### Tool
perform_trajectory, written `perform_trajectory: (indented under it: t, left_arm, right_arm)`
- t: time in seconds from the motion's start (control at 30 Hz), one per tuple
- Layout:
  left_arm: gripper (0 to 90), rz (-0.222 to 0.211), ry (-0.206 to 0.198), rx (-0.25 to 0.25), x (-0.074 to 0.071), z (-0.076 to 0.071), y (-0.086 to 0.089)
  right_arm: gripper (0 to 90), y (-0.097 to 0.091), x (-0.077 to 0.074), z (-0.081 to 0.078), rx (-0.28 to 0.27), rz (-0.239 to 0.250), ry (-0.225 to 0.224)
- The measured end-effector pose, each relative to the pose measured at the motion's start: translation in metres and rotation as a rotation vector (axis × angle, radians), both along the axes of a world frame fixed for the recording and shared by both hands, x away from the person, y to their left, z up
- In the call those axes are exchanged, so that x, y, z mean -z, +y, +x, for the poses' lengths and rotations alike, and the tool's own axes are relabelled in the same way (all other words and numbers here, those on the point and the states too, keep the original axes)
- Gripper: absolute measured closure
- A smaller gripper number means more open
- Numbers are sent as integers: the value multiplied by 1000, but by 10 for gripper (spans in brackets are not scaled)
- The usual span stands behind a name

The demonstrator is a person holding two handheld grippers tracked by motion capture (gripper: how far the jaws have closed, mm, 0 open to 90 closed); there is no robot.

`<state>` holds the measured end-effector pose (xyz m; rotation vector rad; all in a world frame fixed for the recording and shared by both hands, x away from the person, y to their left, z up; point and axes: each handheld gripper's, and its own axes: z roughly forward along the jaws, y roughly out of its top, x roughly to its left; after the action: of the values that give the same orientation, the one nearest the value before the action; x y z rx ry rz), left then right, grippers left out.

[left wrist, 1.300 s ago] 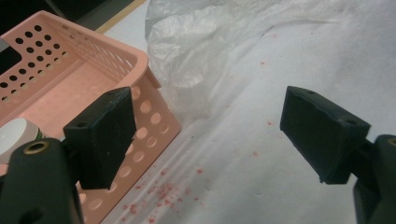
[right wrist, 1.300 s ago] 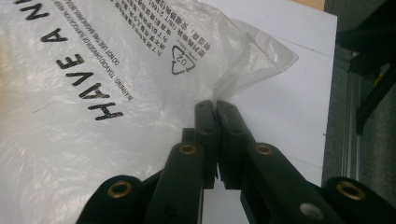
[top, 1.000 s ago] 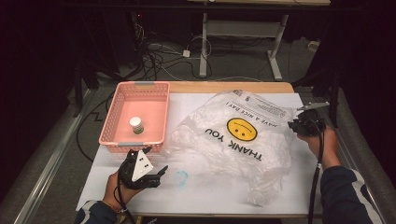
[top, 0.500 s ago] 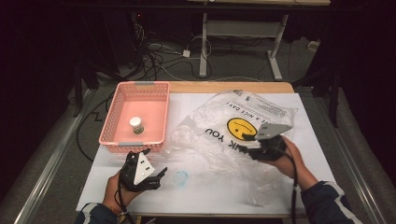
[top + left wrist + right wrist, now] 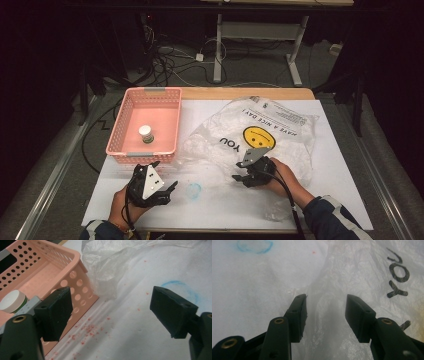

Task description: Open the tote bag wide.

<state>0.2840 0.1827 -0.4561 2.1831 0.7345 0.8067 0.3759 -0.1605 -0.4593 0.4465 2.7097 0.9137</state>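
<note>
A crumpled clear plastic bag with a yellow smiley and "THANK YOU" print lies across the white table top. My right gripper hovers low over the bag's near left part, pointing left. In the right gripper view its jaws stand apart and have just been opening. A raised crease of the bag runs beneath the gap, and the pads do not press it. My left gripper rests at the front left, open and empty, beside the pink basket's corner.
The pink perforated basket sits at the left and holds a small white-capped jar, also the jar. A blue circle is drawn on the table between the grippers. Red crumbs lie beside the basket.
My right hand has swept from the table's right edge leftward and nearer, across the bag, and now sits over the bag's near left part. The left hand has kept still.
</note>
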Motion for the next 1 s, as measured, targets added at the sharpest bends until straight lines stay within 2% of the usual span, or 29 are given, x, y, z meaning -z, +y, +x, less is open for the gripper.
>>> perform_trajectory:
  t: [0.03, 0.1, 0.2, 0.27, 0.33, 0.47, 0.5, 0.57, 0.6, 0.63, 0.73, 0.77, 0.8, 0.9, 1.0]
  left_arm:
    - [177, 1, 0, 1, 0, 0, 0]
    - [177, 4, 1, 0, 0, 0, -1]
    - [177, 7, 2, 1, 1, 0, -2]
    - [177, 9, 4, 2, 1, 1, -2]
    - [177, 12, 6, 3, 1, 1, -3]
    - [177, 17, 6, 5, 1, 1, -3]
    - [177, 16, 6, 5, 1, 1, -3]
    - [177, 15, 6, 4, 1, 1, -3]
    - [177, 15, 6, 4, 1, 1, -3]
    - [177, 15, 6, 4, 1, 1, -3]
    - [177, 14, 5, 4, 1, 1, -3]
    - [177, 13, 4, 3, 1, 2, -3]
    - [177, 14, 3, 3, 0, 2, -3]
    - [177, 5, -19, 0, -5, 3, -1]
    - [177, -24, -37, -11, -15, 8, 3]
  right_arm:
    - [565, 0, 0, 0, 0, 0, 0]
    - [620, 0, 4, 2, 4, -19, 15]
    - [692, -2, 6, 4, 17, -8, 31]
    - [725, -2, 6, 4, 24, -9, 27]
    - [826, -2, 6, 4, 29, -14, 28]
    - [890, -4, 4, 4, 39, -16, 18]
    - [900, -5, 2, 4, 51, 1, -2]
    - [900, -6, 0, 4, 58, 5, -11]
    - [900, -9, -6, 4, 72, 31, -23]
    - [900, -9, -6, 4, 72, 31, -23]
    - [900, -13, -15, 4, 100, 72, -58]
    - [900, -16, -22, 5, 124, 104, -78]
    - [900, -16, -22, 5, 124, 104, -78]
    - [900, -21, -37, 8, 151, 137, -131]
    - [900, -23, -52, 9, 180, 178, -172]
